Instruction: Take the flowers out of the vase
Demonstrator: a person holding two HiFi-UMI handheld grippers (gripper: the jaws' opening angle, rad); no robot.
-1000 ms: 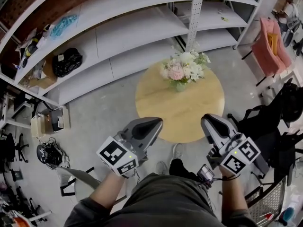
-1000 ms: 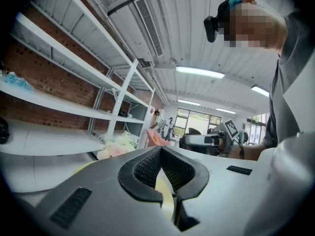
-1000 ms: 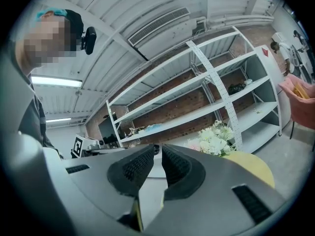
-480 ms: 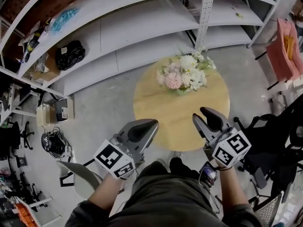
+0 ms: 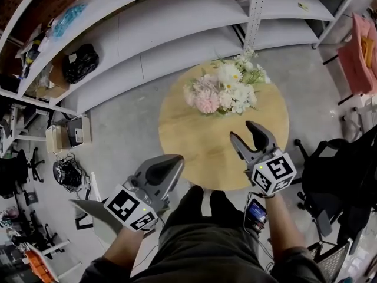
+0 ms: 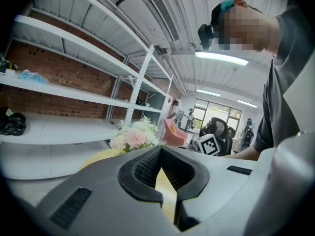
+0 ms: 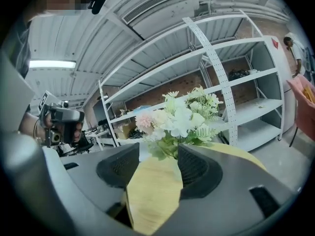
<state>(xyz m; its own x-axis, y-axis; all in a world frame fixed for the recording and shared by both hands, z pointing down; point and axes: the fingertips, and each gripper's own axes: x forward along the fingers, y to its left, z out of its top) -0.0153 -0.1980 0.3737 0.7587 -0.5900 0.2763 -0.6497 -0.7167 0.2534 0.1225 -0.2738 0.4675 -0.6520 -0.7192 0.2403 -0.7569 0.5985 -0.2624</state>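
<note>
The flowers [image 5: 222, 92] stand on the far side of the round desk [image 5: 188, 140]. The right gripper [image 5: 241, 130] has moved out over the desk, closer to them. Its fingers were shut before and are now opening, with nothing between them. The left gripper [image 5: 175, 160] stays pressed together.

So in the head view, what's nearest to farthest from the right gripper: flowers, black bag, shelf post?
1. Flowers, on the table just ahead of the right gripper, its empty jaws opening.
2. Shelf post, behind the table.
3. Black bag, on a shelf far left.
</note>
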